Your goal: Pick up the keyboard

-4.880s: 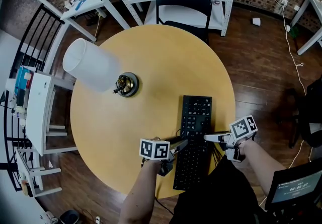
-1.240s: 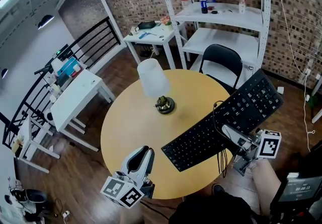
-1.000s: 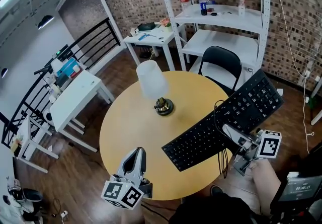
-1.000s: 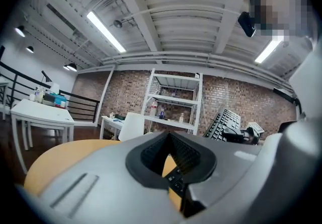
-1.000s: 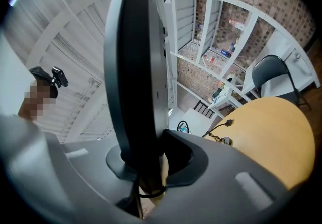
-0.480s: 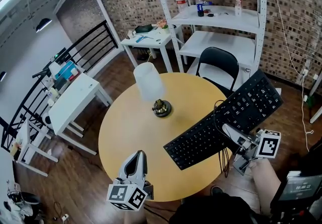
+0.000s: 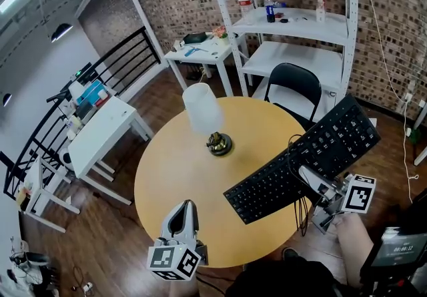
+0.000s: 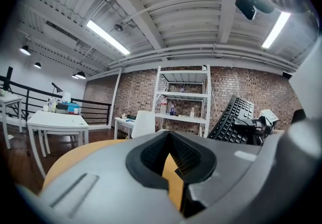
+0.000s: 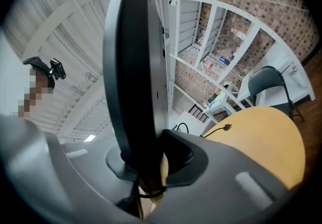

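The right tongs point(image 7: 308, 177) pinch one edge of the keyboard point(image 7: 303, 159), which is tilted in the air over the tabletop point(image 7: 180, 169), and the left tongs point(image 7: 183, 217) are nearly closed on nothing, so the keyboard could twist and slip out.

The round, yellow-topped bench point(image 7: 175, 179) stood on the dark wooden floor point(image 7: 120, 239). A lamp point(image 7: 203, 110) with a white shade and a brass base stood on it, toward its far side.
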A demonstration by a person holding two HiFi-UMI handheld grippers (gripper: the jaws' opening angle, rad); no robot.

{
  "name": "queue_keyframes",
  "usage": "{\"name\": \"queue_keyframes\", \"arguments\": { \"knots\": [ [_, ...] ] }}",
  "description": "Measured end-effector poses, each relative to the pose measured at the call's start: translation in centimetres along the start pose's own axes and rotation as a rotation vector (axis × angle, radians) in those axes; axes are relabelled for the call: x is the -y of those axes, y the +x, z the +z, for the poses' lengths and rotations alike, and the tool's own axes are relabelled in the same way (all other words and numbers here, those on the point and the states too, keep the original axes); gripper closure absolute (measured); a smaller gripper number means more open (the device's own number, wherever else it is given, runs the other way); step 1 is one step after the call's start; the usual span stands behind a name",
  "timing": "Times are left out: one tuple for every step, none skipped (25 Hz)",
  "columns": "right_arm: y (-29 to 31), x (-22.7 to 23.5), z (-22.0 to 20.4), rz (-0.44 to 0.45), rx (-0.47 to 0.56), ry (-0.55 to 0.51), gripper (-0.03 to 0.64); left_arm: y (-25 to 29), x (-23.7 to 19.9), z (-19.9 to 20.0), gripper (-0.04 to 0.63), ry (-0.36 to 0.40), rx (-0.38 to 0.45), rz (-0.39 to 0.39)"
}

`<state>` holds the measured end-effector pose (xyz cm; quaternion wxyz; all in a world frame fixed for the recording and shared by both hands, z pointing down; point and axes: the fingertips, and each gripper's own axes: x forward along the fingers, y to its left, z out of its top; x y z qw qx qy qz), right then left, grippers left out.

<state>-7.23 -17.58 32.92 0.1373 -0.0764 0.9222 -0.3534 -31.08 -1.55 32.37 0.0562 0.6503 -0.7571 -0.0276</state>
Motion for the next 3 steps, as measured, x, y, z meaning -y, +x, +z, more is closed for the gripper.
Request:
{"name": "queue_keyframes", "arguments": {
  "knots": [
    [0.11,-0.10,-0.20,0.003,0.003,0.007,0.545,-0.17,-0.32,-0.04,0.537,0.005,0.002,0.010],
    [0.24,-0.27,-0.40,0.009,0.008,0.019,0.545,-0.37,-0.67,-0.07,0.537,0.008,0.005,0.022],
    [0.38,-0.46,-0.60,0.015,0.014,0.032,0.546,-0.57,-1.04,-0.10,0.535,0.009,0.007,0.035]
  ]
}}
